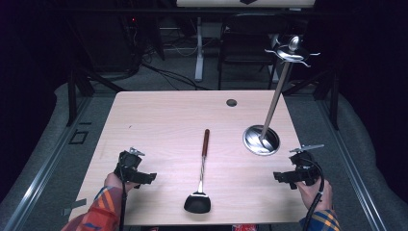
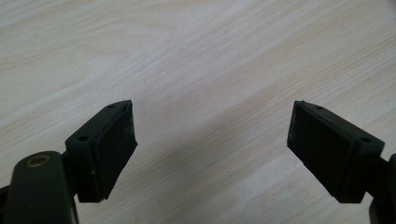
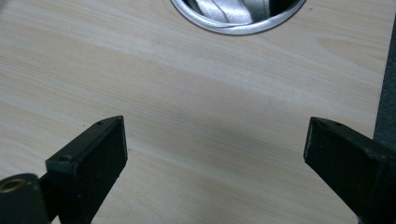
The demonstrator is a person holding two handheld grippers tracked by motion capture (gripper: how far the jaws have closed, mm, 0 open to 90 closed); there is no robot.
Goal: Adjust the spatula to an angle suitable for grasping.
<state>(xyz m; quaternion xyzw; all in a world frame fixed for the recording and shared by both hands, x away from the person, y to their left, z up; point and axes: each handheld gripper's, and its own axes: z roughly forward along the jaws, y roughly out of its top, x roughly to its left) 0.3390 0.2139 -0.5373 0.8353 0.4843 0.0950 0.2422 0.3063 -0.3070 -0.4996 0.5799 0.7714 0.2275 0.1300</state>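
Observation:
A ladle (image 1: 201,174) with a black scoop, a thin metal shaft and a reddish-brown handle lies lengthwise on the wooden table (image 1: 163,115), scoop nearest the front edge. To its right stands a metal utensil rack (image 1: 272,109) with a round shiny base (image 3: 236,18), a tall pole and hooks at the top. My left gripper (image 1: 145,177) rests low at the front left, open, with bare wood between its pads (image 2: 112,149). At the front right, just below the rack's base, my right gripper (image 1: 284,176) is open too, nothing between its pads (image 3: 93,163).
A small dark round hole (image 1: 232,102) sits near the table's far edge. Behind the table stand a dark chair (image 1: 245,43) and a white desk leg (image 1: 198,48) with cables on the floor. The table's right edge (image 3: 383,93) runs close to my right gripper.

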